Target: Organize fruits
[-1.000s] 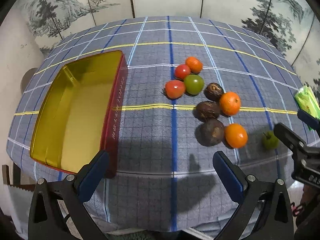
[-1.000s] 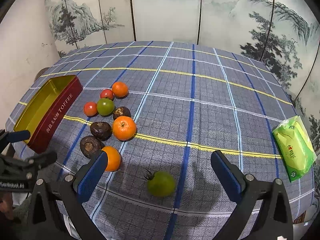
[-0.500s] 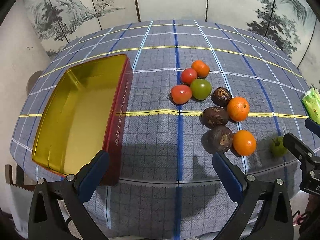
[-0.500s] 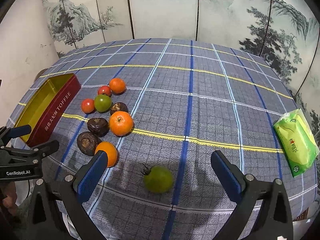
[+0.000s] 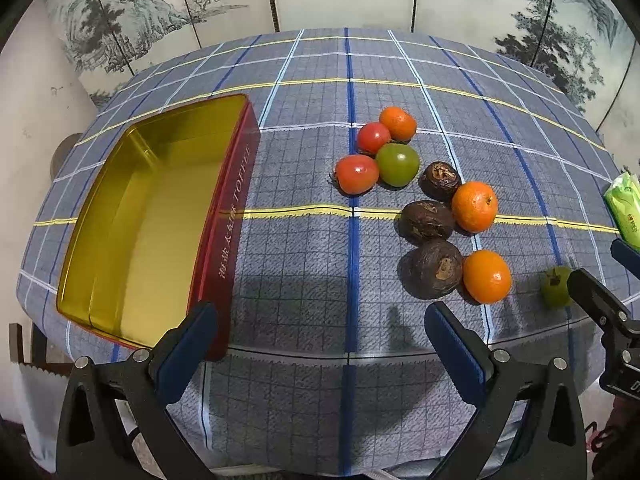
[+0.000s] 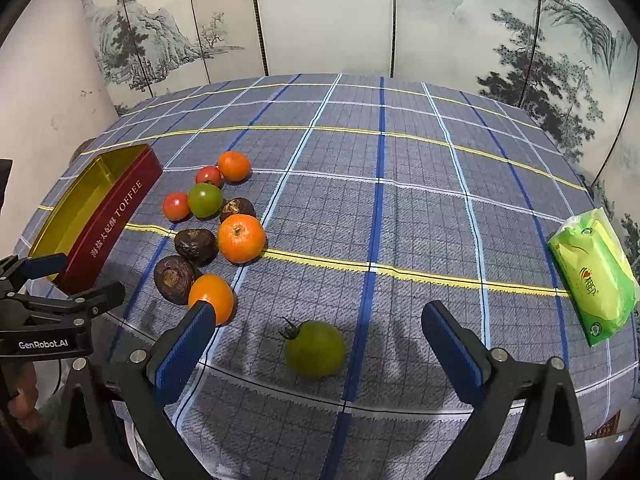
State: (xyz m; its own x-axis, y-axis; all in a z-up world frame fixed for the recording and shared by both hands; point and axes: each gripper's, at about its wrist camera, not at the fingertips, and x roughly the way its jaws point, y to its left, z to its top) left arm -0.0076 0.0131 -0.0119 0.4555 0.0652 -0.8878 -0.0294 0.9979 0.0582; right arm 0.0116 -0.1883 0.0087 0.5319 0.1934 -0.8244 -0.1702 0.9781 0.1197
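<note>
Readable text on a tin and a gripper.
The red side of the gold-lined tin reads "TOFFEE" in white, after Chinese characters too small to make out. The left gripper carries a "GenRobot.AI" label. The green packet bears an illegible logo.

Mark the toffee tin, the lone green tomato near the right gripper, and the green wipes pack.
toffee tin (image 5: 230,216), left wrist view, on its red lettered side wall.
lone green tomato (image 6: 316,350), right wrist view, middle of its skin.
green wipes pack (image 6: 592,276), right wrist view, centre of its printed top.
</note>
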